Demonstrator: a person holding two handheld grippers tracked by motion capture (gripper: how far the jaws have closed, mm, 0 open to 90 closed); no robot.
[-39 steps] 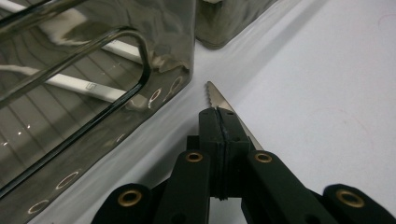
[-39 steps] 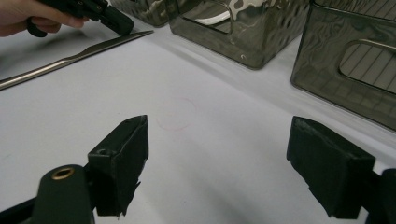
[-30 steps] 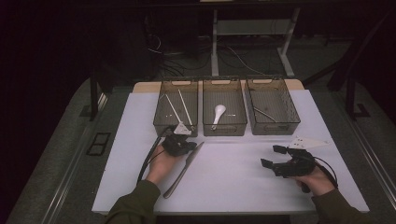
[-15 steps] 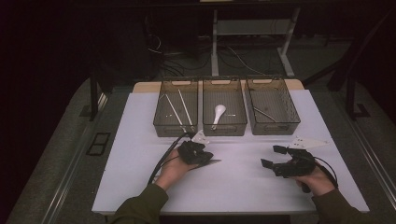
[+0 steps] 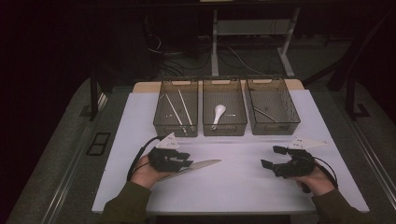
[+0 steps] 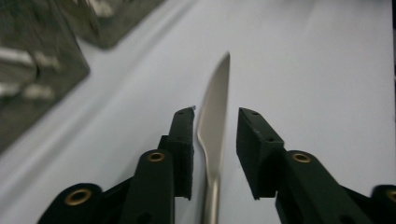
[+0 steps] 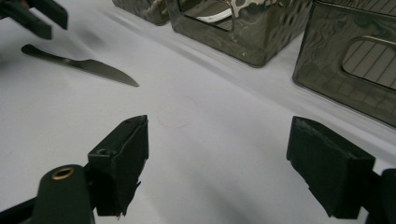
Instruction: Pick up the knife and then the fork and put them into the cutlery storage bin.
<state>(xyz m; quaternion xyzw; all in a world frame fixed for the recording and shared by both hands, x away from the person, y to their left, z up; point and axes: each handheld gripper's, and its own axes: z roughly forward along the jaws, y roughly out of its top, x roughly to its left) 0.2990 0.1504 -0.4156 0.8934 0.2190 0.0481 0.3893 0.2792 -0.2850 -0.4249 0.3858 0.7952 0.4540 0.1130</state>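
Knife (image 5: 189, 167) let go on bench (image 5: 243, 186), left gripper (image 6: 215, 140) fingers just parted around it. Right gripper (image 5: 273, 158) fingers spread, nothing held. Knife not yet put in far bins (image 5: 224, 128).

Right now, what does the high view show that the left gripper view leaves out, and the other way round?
High view alone: three bins at the far side, a white spoon in the middle one, the right gripper with open jaws, and both of the person's hands. Left gripper view alone: up close, the left gripper has its jaws apart, having just opened, with gaps to the blade on both sides. Shared: the knife lying on the white table, between those jaws.
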